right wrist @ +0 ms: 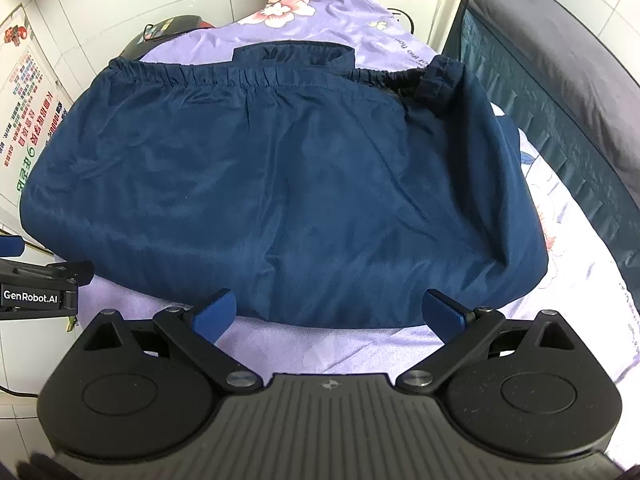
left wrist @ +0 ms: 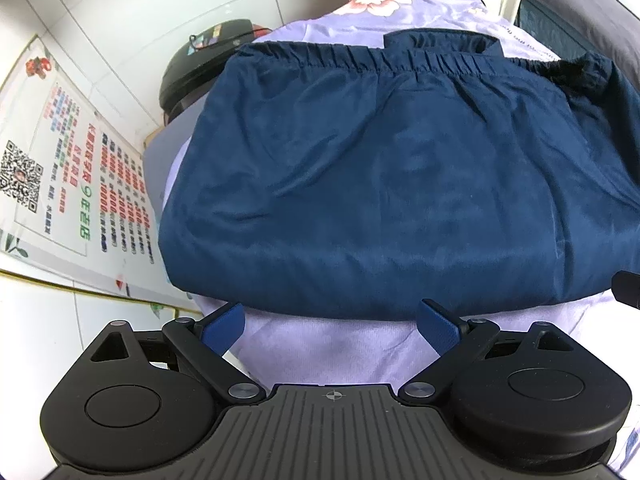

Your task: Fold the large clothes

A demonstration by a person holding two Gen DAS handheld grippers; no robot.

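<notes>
One folded pair of trousers (left wrist: 392,176) on the bed sheet (left wrist: 332,356), two grippers.

Left gripper (left wrist: 331,322) and right gripper (right wrist: 330,312), fingers spread apart and empty, sit just short of its near edge; one black case (left wrist: 200,64) lies beyond the sheet's far left corner.

**Surroundings, non-task items**

A lavender floral-print bed sheet (left wrist: 328,344) lies directly ahead of the tool. Far ahead to the left sits a round black appliance with a stickered lid (left wrist: 200,64). A printed paper poster with a QR code (left wrist: 60,168) hangs on the white tiled wall (left wrist: 80,8) at left. A dark grey padded bed frame (right wrist: 560,80) runs along the right.

Navy garment (right wrist: 280,184) on lilac sheet (right wrist: 328,352)
</notes>
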